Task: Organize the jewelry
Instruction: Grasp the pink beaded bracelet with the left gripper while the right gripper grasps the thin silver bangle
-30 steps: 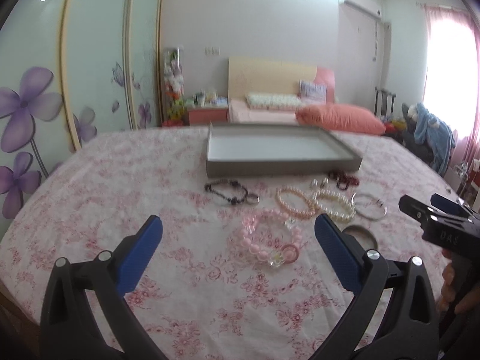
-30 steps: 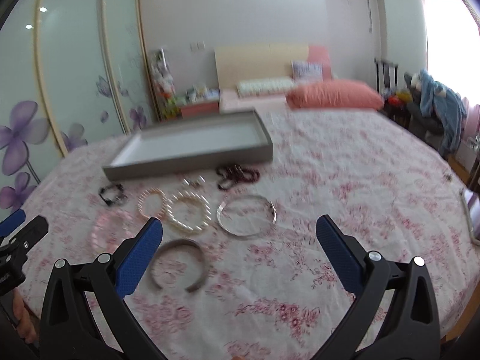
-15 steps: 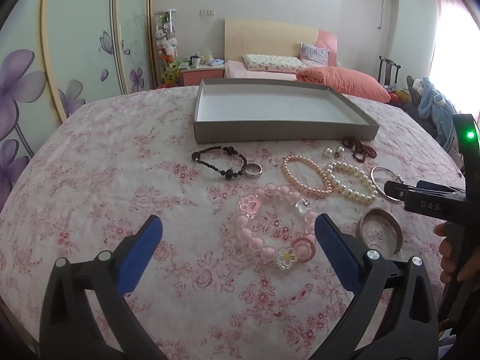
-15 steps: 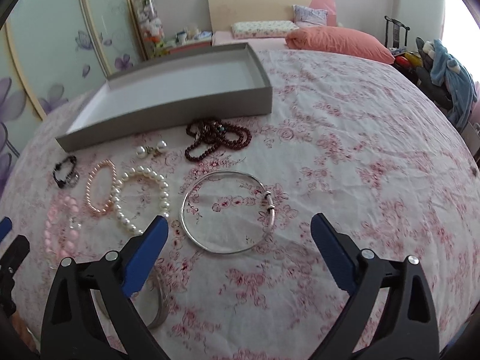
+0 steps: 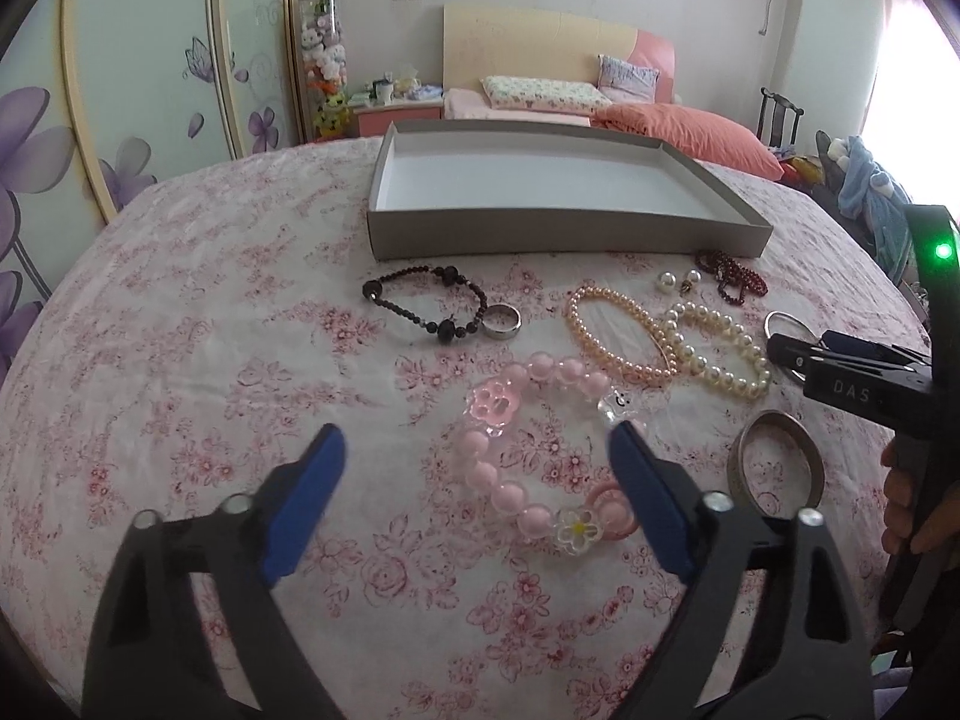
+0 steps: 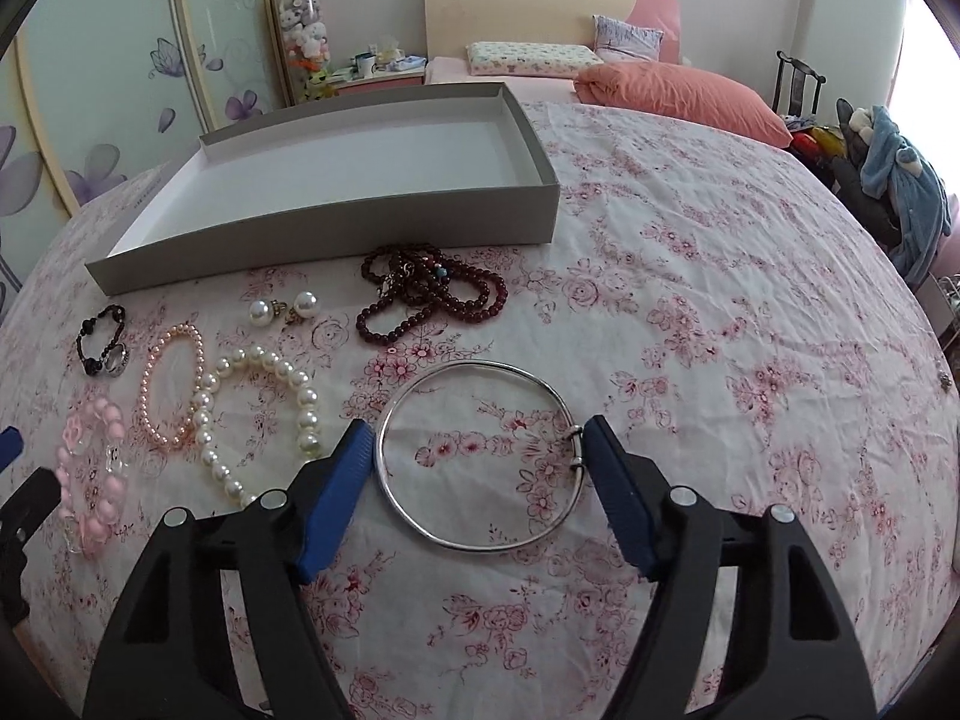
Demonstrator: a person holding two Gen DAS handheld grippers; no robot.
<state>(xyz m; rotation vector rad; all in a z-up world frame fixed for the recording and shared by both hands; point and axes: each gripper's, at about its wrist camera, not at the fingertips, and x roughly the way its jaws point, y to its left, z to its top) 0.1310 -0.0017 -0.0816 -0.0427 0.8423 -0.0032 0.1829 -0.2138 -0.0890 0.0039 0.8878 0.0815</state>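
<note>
A: What's around the right gripper (image 6: pixel 477 456)?

B: I have it spread wide, one pad either side of the silver bangle (image 6: pixel 480 456) on the tabletop (image 6: pixel 720 312), gripping nothing. White pearl bracelet (image 6: pixel 258 420) lies just left of the left pad, dark red bead strand (image 6: pixel 429 297) beyond it, pearl earrings (image 6: pixel 282 307) beside that.

A: Left?

B: Left gripper (image 5: pixel 477 498) is spread too, straddling the pink bead bracelet (image 5: pixel 540 450). Grey metal cuff (image 5: pixel 774 468) sits to its right, near the right gripper's nose (image 5: pixel 852 372).

A: Room to move?

B: The grey tray (image 6: pixel 336 222) sits behind the jewelry row, inside bare. Bare cloth right of the bangle out to the tabletop edge.

A: Versus half a second ago?

B: Both grippers are lower and closer in; jewelry unmoved.
</note>
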